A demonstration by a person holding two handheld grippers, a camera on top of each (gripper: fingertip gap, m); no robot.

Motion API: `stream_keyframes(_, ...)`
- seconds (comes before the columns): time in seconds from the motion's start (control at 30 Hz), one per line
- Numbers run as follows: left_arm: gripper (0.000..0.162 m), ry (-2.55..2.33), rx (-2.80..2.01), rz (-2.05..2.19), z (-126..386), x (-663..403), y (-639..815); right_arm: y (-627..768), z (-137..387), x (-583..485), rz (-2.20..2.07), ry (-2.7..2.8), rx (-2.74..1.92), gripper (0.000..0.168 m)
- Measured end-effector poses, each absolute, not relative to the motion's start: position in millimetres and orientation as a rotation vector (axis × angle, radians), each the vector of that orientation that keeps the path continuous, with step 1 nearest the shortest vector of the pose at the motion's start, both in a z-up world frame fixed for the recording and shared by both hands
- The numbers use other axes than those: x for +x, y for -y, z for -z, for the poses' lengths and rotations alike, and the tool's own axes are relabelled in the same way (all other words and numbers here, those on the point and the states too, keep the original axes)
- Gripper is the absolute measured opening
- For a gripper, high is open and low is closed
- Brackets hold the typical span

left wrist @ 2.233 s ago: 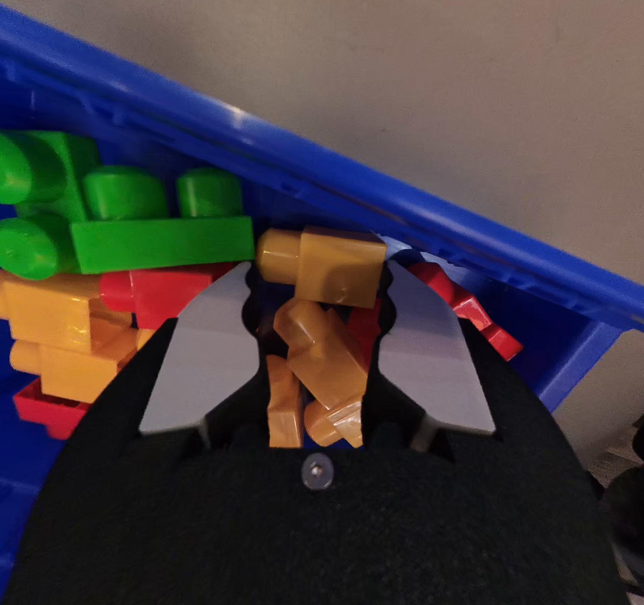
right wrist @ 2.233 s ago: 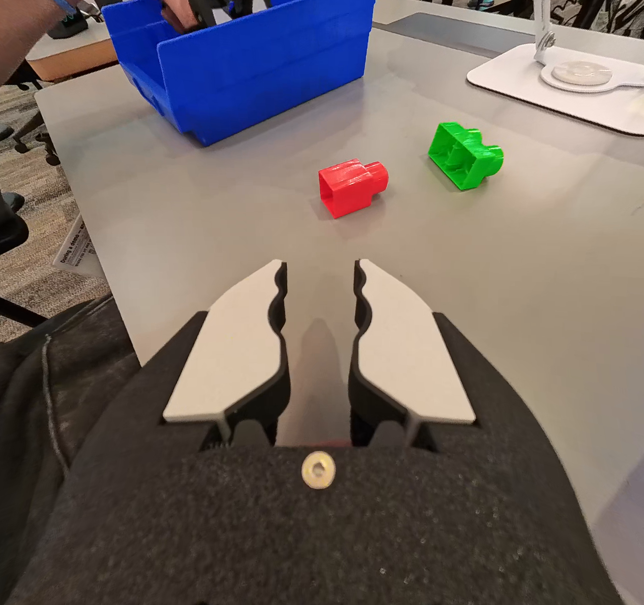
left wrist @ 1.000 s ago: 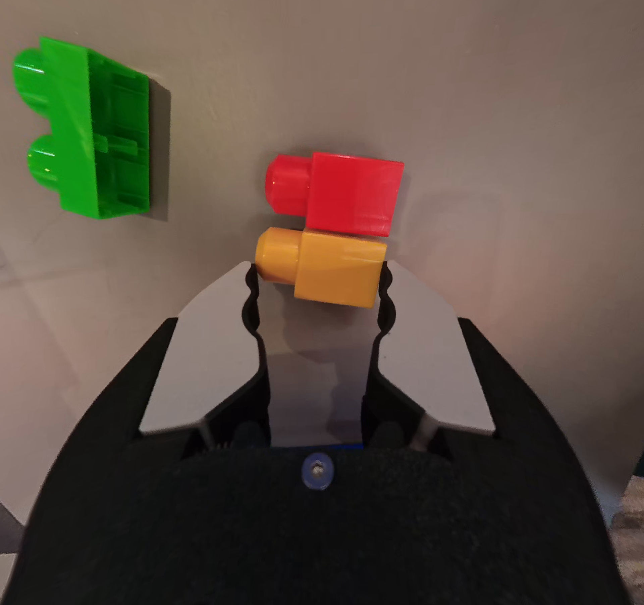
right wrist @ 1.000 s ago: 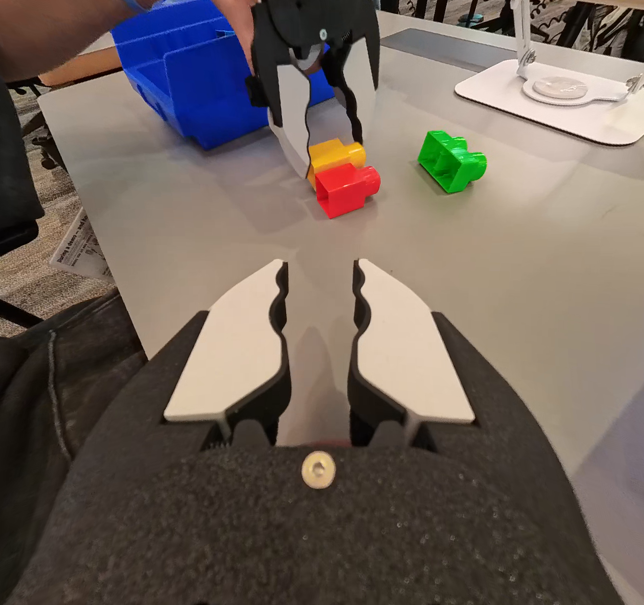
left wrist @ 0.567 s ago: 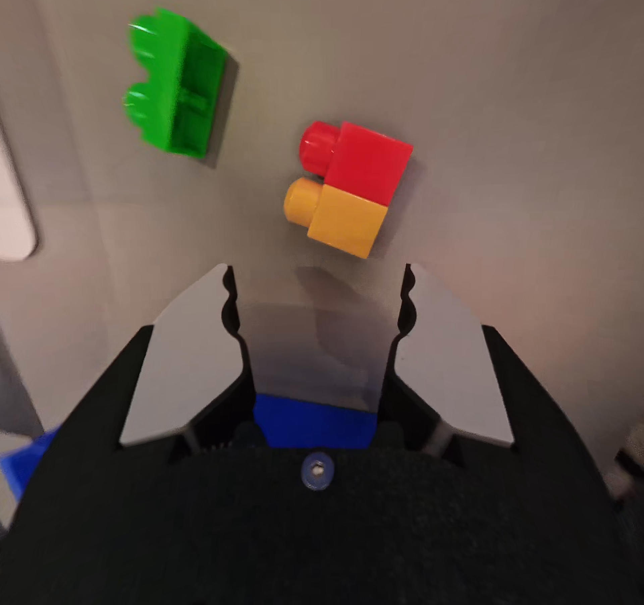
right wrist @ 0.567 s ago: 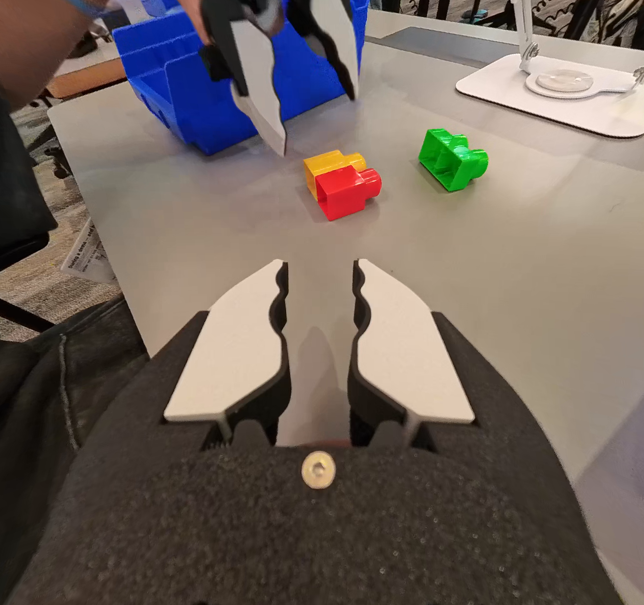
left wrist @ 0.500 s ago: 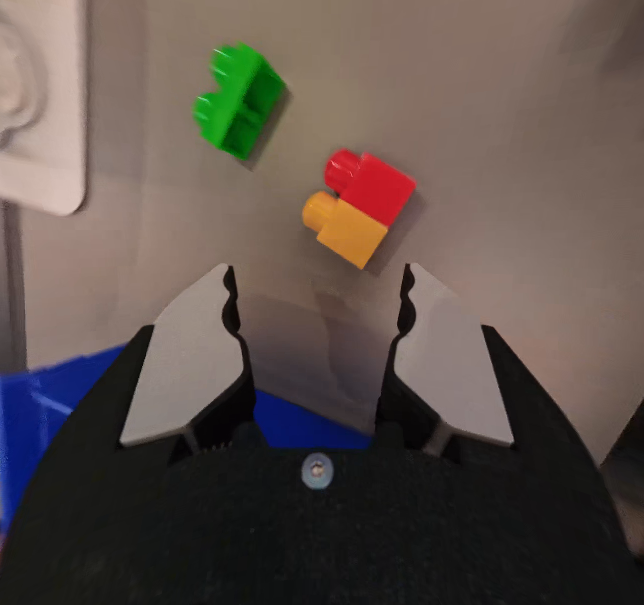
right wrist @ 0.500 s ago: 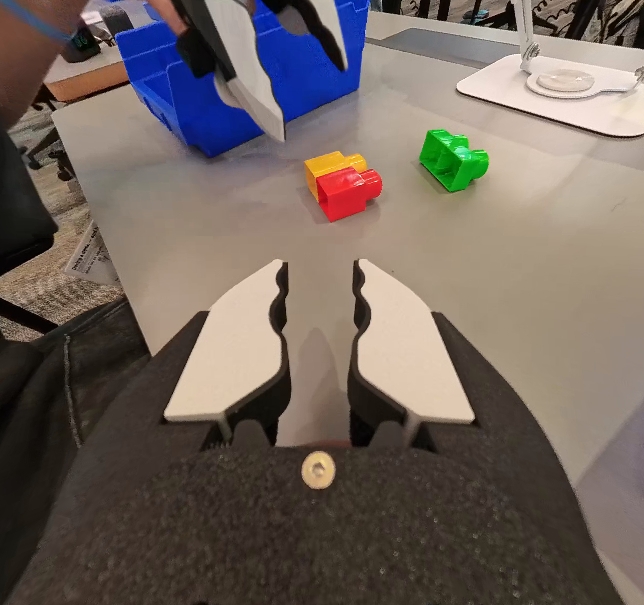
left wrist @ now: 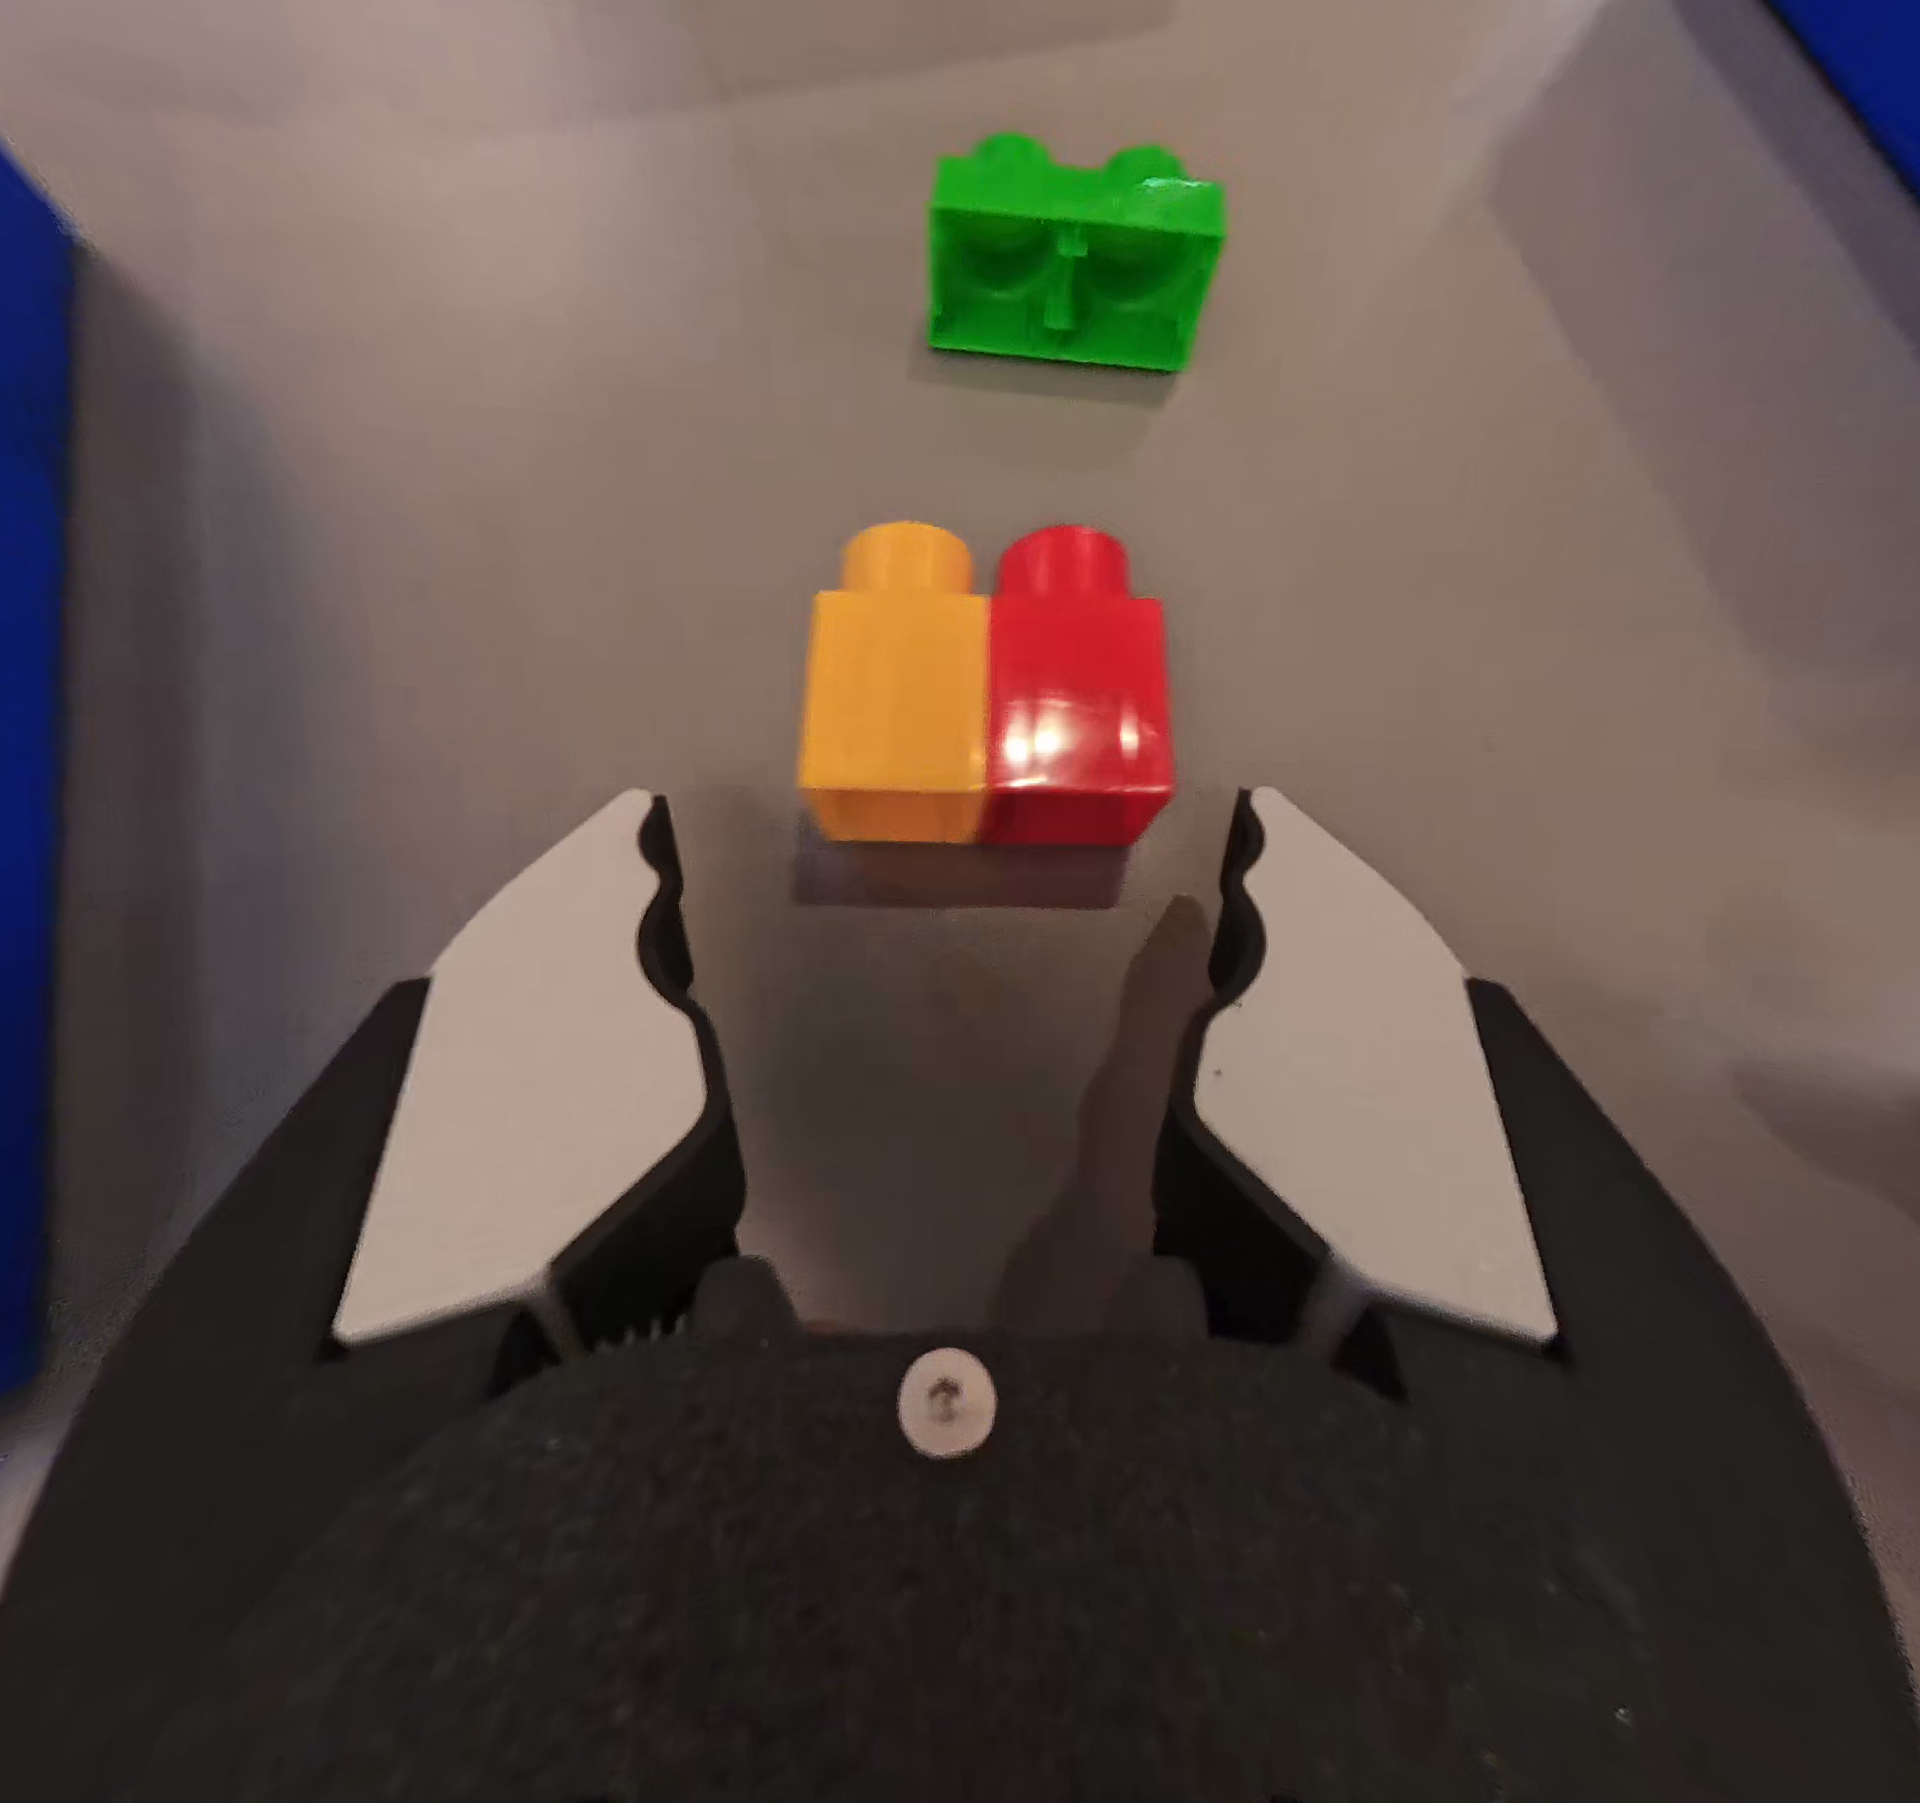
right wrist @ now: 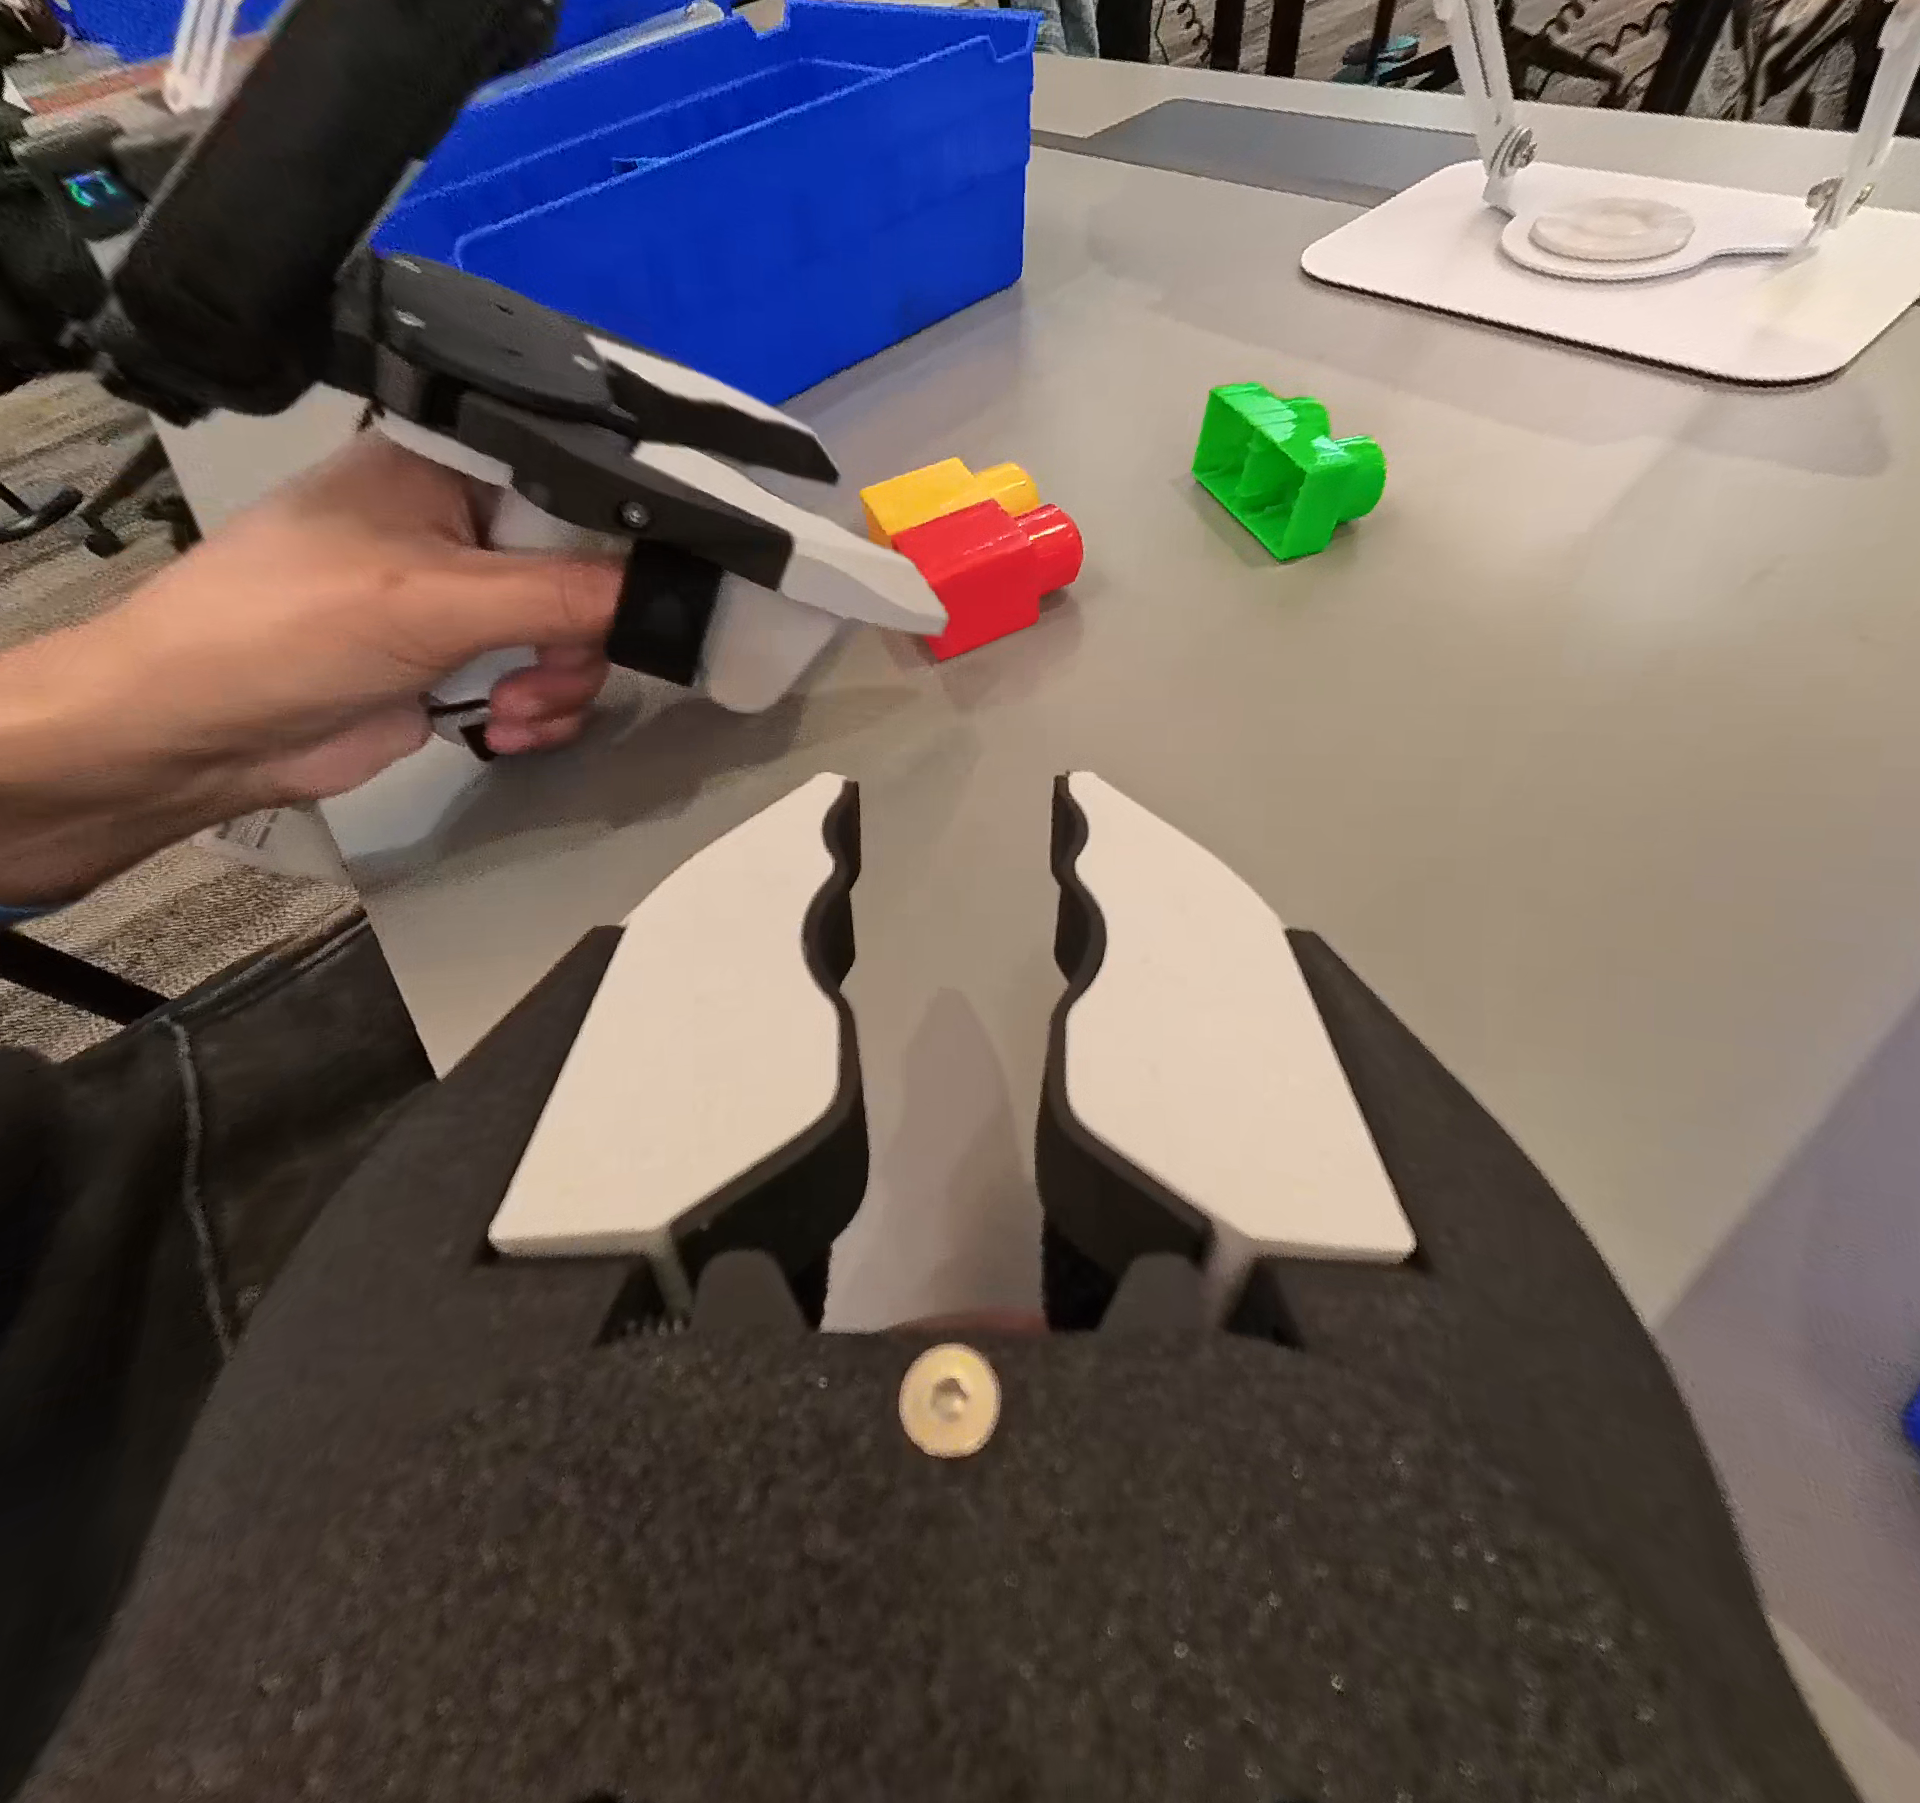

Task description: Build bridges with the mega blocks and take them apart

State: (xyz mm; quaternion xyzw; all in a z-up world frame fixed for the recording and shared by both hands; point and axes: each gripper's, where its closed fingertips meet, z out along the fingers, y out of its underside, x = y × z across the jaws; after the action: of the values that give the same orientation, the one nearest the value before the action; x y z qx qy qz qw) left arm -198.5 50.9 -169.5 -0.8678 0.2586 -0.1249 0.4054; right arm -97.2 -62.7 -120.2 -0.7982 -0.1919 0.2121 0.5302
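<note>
You're hovering the left gripper (left wrist: 951, 844) spread wide, empty, just short of the yellow block (left wrist: 891, 704) and red block (left wrist: 1075, 704) lying side by side, touching; the green block (left wrist: 1075, 262) is waiting farther off. Straddle both evenly. The right gripper (right wrist: 956, 818) is idling part-open near you.

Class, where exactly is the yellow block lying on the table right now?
In the left wrist view the yellow block lies on its side just ahead of the open left tool, flush against the red block on its right, with the green block farther beyond.
</note>
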Motion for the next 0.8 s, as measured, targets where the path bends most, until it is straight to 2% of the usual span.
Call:
stream_keyframes(0.07, 0.101, -0.664, -2.209, 0.378, 172.4, -182.7, -46.2, 62.1, 117.9, -95.2, -0.501, 0.456, -1.901, 0.035)
stream_keyframes(0.2, 0.110, -0.677, -2.192, 0.245, 170.0, -181.2, -56.3, 61.6, 116.1, -92.3, -0.511, 0.443, -1.899, 0.035)
stream_keyframes(0.33, 0.110, -0.650, -2.244, 0.201, 176.6, -184.0, -65.5, 61.4, 116.4, -91.5, -0.546, 0.427, -1.903, 0.035)
stream_keyframes(0.67, 0.098, -0.669, -2.322, 0.194, 190.1, -177.8, -74.4, 61.5, 113.7, -91.6, -0.566, 0.421, -1.899, 0.035)
stream_keyframes(0.73, 0.088, -0.677, -2.335, 0.238, 194.1, -175.5, -71.1, 61.6, 113.8, -92.1, -0.566, 0.423, -1.900, 0.035)
stream_keyframes(0.8, 0.088, -0.687, -2.340, 0.253, 194.3, -175.8, -69.5, 61.7, 113.8, -92.8, -0.569, 0.424, -1.900, 0.035)
